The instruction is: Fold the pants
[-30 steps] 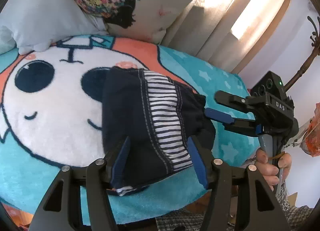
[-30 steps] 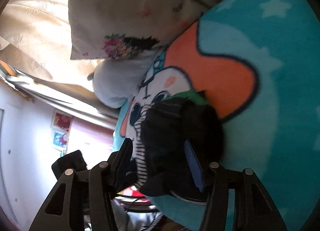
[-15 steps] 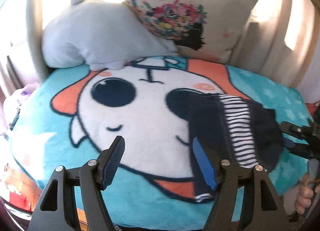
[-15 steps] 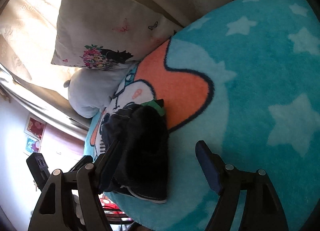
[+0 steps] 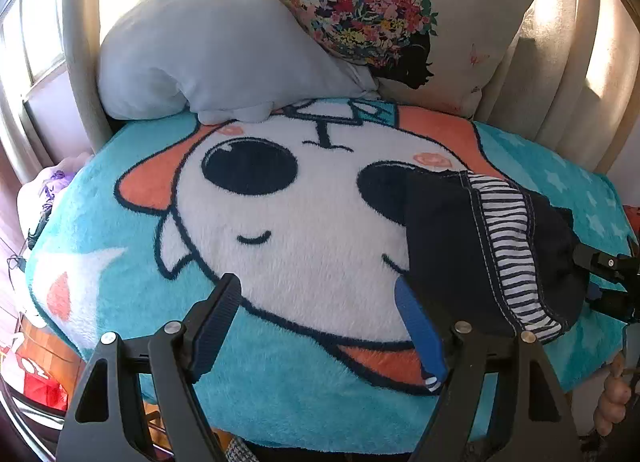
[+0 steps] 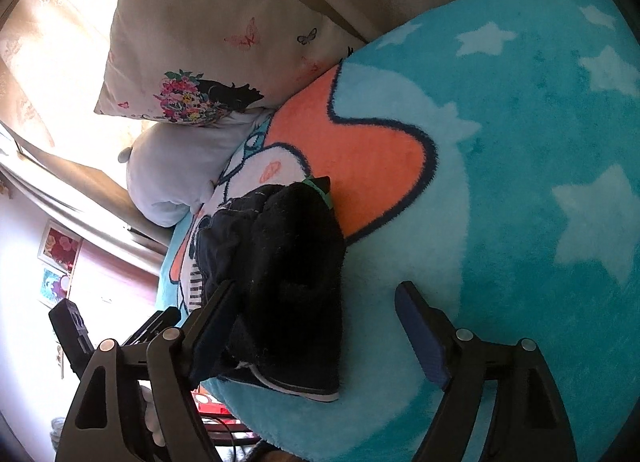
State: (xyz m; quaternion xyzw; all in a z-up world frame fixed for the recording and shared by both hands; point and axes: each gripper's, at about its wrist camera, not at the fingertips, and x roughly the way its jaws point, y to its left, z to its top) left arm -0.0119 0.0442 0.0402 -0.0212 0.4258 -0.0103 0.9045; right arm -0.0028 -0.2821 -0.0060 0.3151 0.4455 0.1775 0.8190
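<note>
The pants look folded into a compact bundle, so the step in hand is likely letting go cleanly: judge it best to draw both claws straight back and low, without snagging a hem and pulling the fold loose.

The left claw (image 5: 318, 326) is spread wide and holds nothing; its right finger (image 5: 418, 332) sits just beside the near edge of the pants (image 5: 472, 258). The right claw (image 6: 320, 332) is also spread and empty, its left finger (image 6: 216, 318) at the bundle's near side. The pants lie on the right part of the blanket (image 5: 280, 402), well short of the pillows (image 5: 400, 17) at the far edge.
</note>
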